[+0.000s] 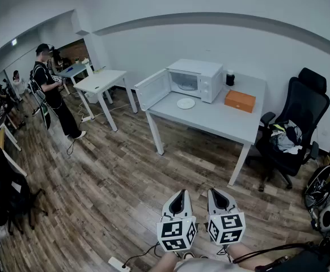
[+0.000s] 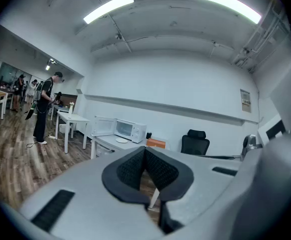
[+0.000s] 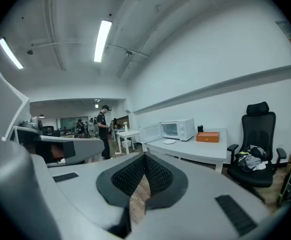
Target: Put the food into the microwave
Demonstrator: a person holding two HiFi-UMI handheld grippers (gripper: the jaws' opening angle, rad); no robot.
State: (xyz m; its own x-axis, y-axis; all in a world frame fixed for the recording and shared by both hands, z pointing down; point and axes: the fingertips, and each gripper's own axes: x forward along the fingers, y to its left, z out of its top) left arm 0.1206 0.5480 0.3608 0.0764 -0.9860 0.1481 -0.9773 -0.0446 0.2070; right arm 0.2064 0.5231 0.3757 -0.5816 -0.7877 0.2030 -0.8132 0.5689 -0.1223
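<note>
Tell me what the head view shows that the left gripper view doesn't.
Only the head view: the marker cubes on the left gripper and right gripper, and a power strip on the floor. Only the left gripper view: ceiling light strips, a wall notice, and its own jaws closed together, up close. Both: the open microwave, white plate, orange box, black chair and a standing person.

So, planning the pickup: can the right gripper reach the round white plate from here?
Probably not yet: the right gripper is held near the body, with wooden floor between it and the round white plate. Nothing blocks the approach.
</note>
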